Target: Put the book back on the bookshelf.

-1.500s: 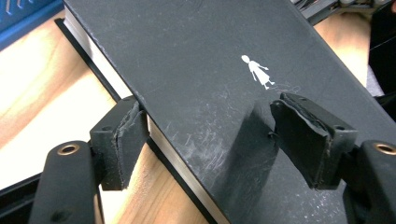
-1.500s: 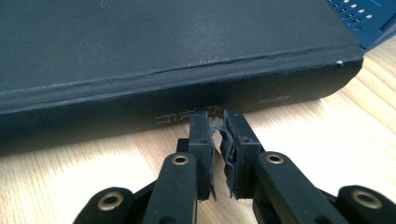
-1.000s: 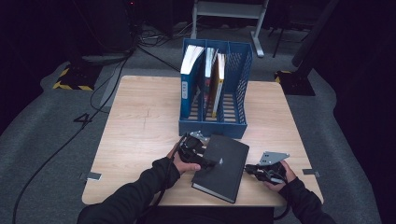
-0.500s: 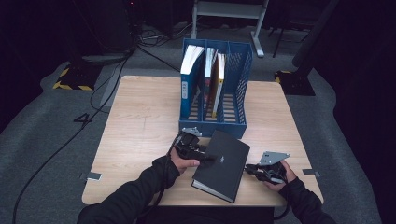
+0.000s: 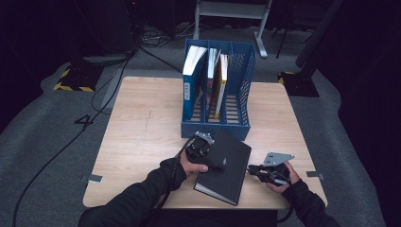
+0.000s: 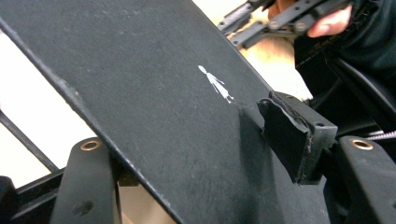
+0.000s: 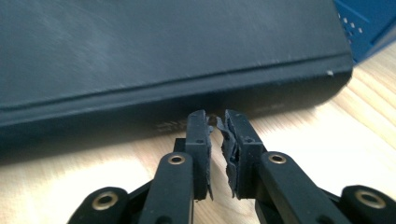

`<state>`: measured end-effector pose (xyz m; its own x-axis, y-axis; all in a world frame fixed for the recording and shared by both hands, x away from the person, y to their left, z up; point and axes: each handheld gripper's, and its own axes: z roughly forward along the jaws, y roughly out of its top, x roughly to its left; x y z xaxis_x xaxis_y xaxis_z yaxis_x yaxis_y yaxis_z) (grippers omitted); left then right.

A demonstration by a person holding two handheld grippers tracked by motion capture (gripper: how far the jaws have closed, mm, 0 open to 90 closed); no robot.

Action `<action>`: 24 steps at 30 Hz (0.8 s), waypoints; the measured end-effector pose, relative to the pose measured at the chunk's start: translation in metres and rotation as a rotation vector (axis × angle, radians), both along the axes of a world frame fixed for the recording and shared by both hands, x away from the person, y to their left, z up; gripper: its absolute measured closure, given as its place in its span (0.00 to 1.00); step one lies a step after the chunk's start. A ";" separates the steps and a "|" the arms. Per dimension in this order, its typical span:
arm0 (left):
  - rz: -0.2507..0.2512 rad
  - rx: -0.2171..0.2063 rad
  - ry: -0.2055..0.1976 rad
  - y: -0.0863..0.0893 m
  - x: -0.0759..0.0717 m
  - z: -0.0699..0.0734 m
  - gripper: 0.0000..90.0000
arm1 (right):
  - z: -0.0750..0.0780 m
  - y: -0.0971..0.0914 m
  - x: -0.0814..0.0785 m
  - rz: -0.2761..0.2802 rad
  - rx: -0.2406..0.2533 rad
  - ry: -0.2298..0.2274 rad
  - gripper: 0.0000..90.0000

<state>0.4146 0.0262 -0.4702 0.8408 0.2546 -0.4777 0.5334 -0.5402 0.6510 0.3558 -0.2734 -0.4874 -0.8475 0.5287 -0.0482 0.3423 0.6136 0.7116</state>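
Already half lifted, the black book [image 5: 226, 163] lies on the table [image 5: 142, 132] in front of the blue file rack [image 5: 242, 75], its left edge between the pads of my left gripper [image 6: 196, 158], whose jaws have just been opening a little. Should that hold slacken, the heavy cover could slide out and slap down. My right gripper [image 7: 216, 122], clenched on nothing, waits at the spine. A small white figure [image 6: 215, 84] marks the matte cover.

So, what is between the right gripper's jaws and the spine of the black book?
Nothing but a short bare strip of wooden table. In the right gripper view the right gripper, jaws almost together and empty, points at the black book.
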 end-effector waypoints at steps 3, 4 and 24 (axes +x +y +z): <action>-0.012 0.007 -0.020 0.001 -0.001 0.003 0.43 | -0.004 0.005 0.000 0.006 -0.043 0.001 0.88; -0.013 0.007 -0.025 0.001 -0.002 0.004 0.44 | -0.004 0.005 0.000 0.001 -0.041 -0.002 0.88; -0.018 -0.093 -0.376 0.024 -0.047 0.020 0.47 | 0.018 -0.005 0.007 -0.059 0.158 -0.043 0.86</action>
<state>0.3671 0.0498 -0.4505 0.9656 0.2082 -0.1560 0.2394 -0.4766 0.8459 0.3627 -0.2782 -0.4696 -0.8138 0.5812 0.0042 0.3419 0.4728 0.8121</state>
